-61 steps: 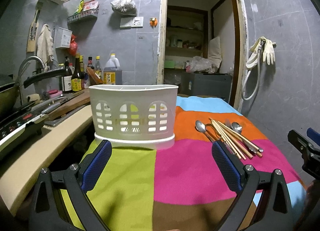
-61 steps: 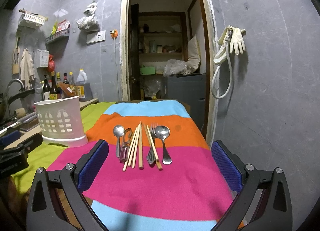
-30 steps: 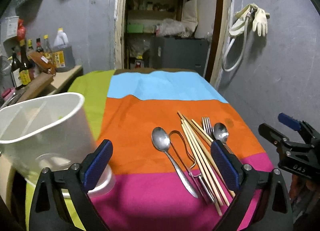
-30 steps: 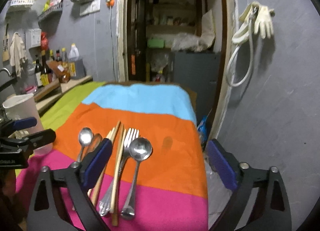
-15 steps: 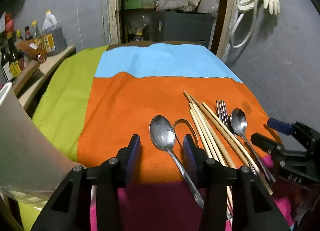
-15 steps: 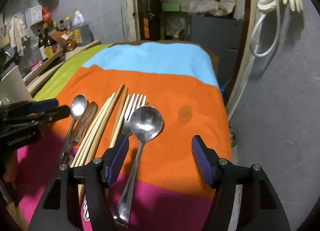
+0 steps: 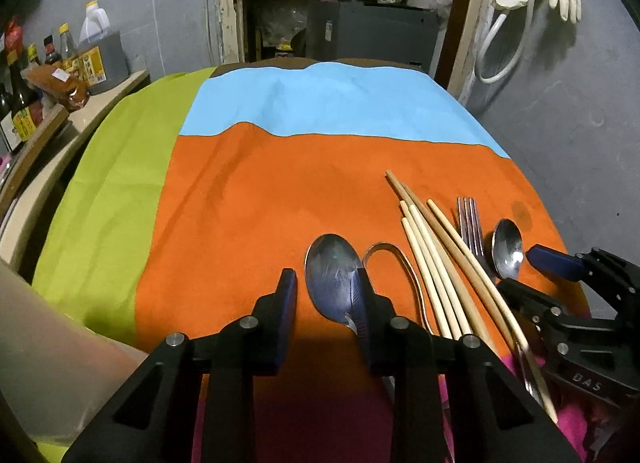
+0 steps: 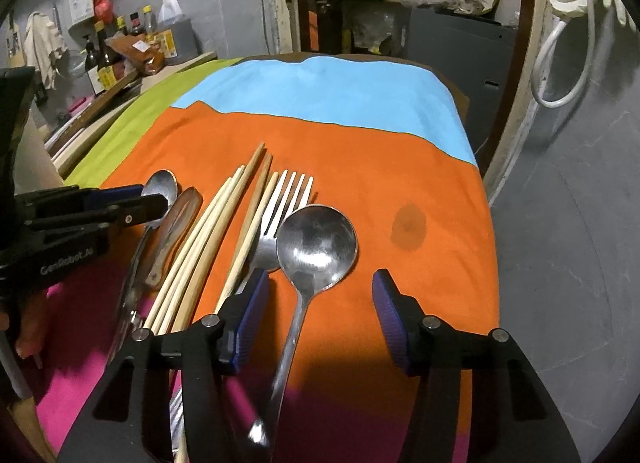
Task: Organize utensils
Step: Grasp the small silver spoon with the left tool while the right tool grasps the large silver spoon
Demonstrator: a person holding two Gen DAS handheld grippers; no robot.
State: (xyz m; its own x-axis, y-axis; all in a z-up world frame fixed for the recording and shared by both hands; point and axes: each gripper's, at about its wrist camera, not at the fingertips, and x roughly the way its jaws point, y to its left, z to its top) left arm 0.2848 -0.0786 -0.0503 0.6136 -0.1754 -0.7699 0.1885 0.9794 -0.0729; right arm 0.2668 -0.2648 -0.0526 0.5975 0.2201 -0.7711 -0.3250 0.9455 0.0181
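Utensils lie in a row on the striped cloth [image 7: 240,191]. A small steel spoon [image 7: 330,279] lies at the left of the row, its bowl between the fingers of my left gripper [image 7: 324,277]. The jaws are closing and the left pad stands clear of the spoon. To the right lie a metal loop tool [image 7: 386,253], several chopsticks [image 7: 436,263], a fork [image 8: 288,195] and a large spoon [image 8: 316,239]. My right gripper [image 8: 320,277] straddles the large spoon's handle, jaws closing, pads apart from it. Each gripper shows in the other's view: the right gripper [image 7: 552,263], the left gripper [image 8: 132,203].
The white utensil holder [image 7: 44,359] looms blurred at the lower left. Bottles [image 8: 120,47] stand on a counter [image 7: 52,151] along the left wall. The table ends at the right, close to a grey wall [image 8: 560,223]. An open doorway [image 7: 344,7] lies behind.
Both grippers have come down and forward over the utensils and tilted downward. Their jaws have narrowed a lot. The holder has slid to the left edge of the left wrist view.
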